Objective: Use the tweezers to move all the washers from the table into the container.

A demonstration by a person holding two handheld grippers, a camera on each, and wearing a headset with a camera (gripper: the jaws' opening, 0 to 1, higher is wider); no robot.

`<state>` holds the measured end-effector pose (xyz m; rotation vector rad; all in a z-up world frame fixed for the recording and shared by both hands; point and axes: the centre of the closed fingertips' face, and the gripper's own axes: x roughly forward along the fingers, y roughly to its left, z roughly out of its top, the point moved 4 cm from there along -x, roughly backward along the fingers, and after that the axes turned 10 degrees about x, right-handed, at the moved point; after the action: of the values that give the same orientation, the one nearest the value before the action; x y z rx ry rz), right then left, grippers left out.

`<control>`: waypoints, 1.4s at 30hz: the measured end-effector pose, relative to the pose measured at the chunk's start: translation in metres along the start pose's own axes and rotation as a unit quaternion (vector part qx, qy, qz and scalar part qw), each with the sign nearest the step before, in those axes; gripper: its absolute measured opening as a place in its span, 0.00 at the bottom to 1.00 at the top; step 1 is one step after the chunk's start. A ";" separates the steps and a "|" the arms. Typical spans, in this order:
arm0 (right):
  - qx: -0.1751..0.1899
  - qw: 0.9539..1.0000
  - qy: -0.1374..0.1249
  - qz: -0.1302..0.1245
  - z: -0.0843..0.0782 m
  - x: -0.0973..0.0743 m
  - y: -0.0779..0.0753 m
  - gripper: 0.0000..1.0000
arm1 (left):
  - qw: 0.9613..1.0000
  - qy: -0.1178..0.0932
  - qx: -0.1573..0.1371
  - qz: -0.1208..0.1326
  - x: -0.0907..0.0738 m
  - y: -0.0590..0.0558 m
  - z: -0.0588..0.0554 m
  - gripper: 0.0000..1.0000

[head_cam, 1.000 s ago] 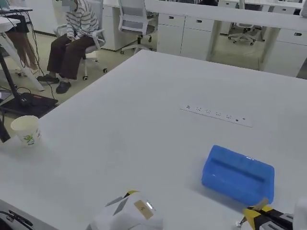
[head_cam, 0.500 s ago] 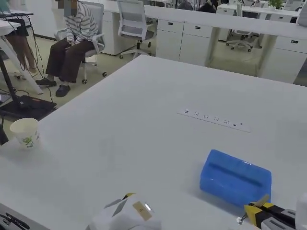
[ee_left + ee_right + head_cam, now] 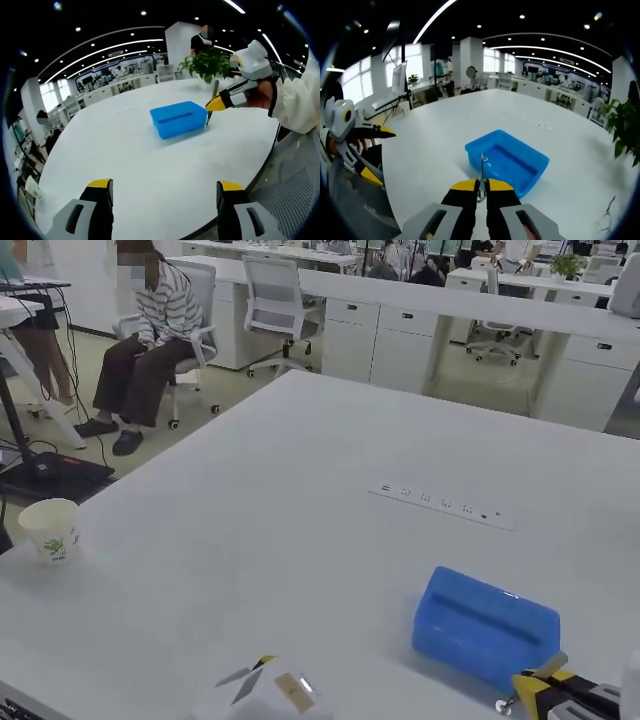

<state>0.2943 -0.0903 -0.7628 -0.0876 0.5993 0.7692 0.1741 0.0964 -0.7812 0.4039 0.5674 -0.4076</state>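
Tweezers (image 3: 481, 172) were what I had to work with, and I judged them light, springy and slick. They were thin bare steel that would twist or slide out if I squeezed off-centre. My right gripper (image 3: 481, 184) had its jaws pressed together on them partway along the legs, with the slim points sticking out ahead. That seemed the right place to hold, since pressure there closes the tips. They looked like a narrow grey sliver, aimed at the blue container (image 3: 530, 150). The container was a shallow, open plastic tray sitting on the white table (image 3: 300, 520), just beyond the points.

The washers I took to be tiny, flat, hard and slippery. I thought them best nipped across the ring, with a gentle squeeze so they would not flick away. A small glint sat at the points, but it was too small for me to call it a washer. Any washers on the table were too small for me to pick out.

My left gripper (image 3: 165, 187) hung with its jaws spread wide and nothing between them, back from the container.
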 end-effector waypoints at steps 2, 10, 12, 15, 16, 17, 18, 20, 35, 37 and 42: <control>-0.003 1.000 -0.001 -0.001 0.001 -0.001 -0.001 0.02 | 1.000 0.000 0.001 0.000 0.000 0.000 0.000 0.87; -0.013 1.000 -0.004 -0.006 0.009 -0.004 -0.005 0.02 | 1.000 0.000 0.002 0.002 0.000 0.000 0.000 0.87; -0.013 1.000 -0.006 -0.007 0.012 -0.003 -0.008 0.02 | 1.000 0.000 0.000 0.004 0.000 0.001 -0.001 0.87; -0.017 1.000 -0.010 -0.010 0.018 -0.002 -0.011 0.02 | 1.000 0.002 0.000 0.005 0.000 0.001 -0.001 0.86; -0.018 1.000 -0.011 -0.011 0.020 -0.001 -0.012 0.02 | 1.000 0.003 0.000 0.005 0.000 0.001 -0.001 0.86; -0.021 1.000 -0.013 -0.013 0.022 0.000 -0.014 0.02 | 1.000 0.005 0.002 0.006 0.000 0.001 -0.002 0.86; -0.023 1.000 -0.015 -0.014 0.024 0.001 -0.015 0.02 | 1.000 0.006 0.003 0.005 0.001 0.001 -0.002 0.86; -0.024 0.999 -0.019 -0.018 0.029 0.002 -0.019 0.02 | 1.000 0.005 0.004 0.003 0.001 0.000 -0.002 0.86; -0.032 0.998 -0.021 -0.056 0.044 0.030 -0.046 0.02 | 1.000 0.008 0.006 0.000 0.001 -0.001 -0.002 0.86; -0.033 0.997 -0.015 -0.062 0.041 0.033 -0.049 0.02 | 1.000 0.009 0.005 -0.001 0.001 -0.001 -0.002 0.86; -0.027 0.998 0.002 -0.062 0.031 0.042 -0.053 0.02 | 1.000 0.016 0.008 -0.004 0.002 -0.002 -0.004 0.86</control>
<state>0.3680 -0.0932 -0.7669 -0.1750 0.5718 0.6651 0.1731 0.0959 -0.7863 0.4236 0.5981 -0.4143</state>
